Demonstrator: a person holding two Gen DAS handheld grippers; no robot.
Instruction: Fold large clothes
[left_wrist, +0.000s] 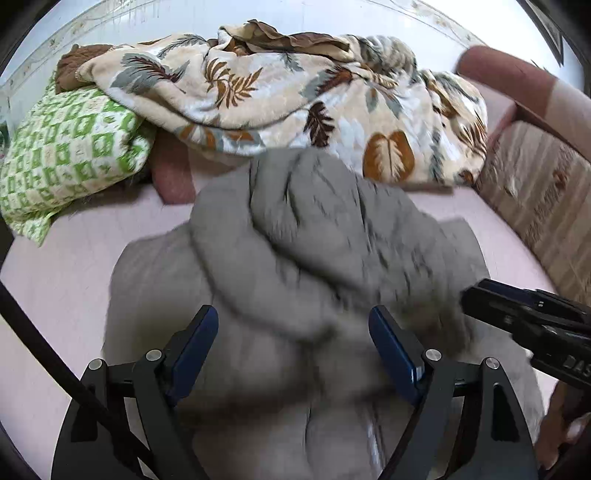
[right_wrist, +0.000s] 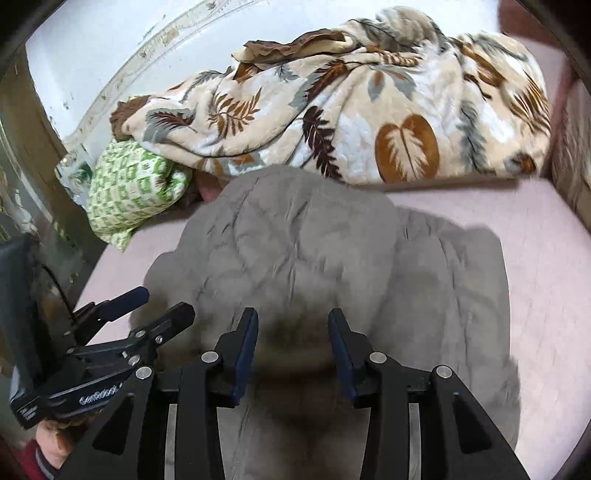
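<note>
Mid-fold, gray coat bunched on the bed

Roughly centered on the pink bed (left_wrist: 74, 258), the gray coat (left_wrist: 295, 240) lies humped. Left gripper (left_wrist: 293, 350) gapes wide, right gripper (right_wrist: 293, 354) half-spread; neither pinches cloth. Risk: the hump slumps and the fold goes crooked. Motion blur hides seams; sleeves and near hem are cut off. Leaf blanket (left_wrist: 295, 92) behind.

Not much to read here tbh. My right gripper (left_wrist: 535, 325) has white letters at the right edge, looks like "DAS", cut off. My left gripper (right_wrist: 122, 325) has white print lower left, too smeared to read.
</note>
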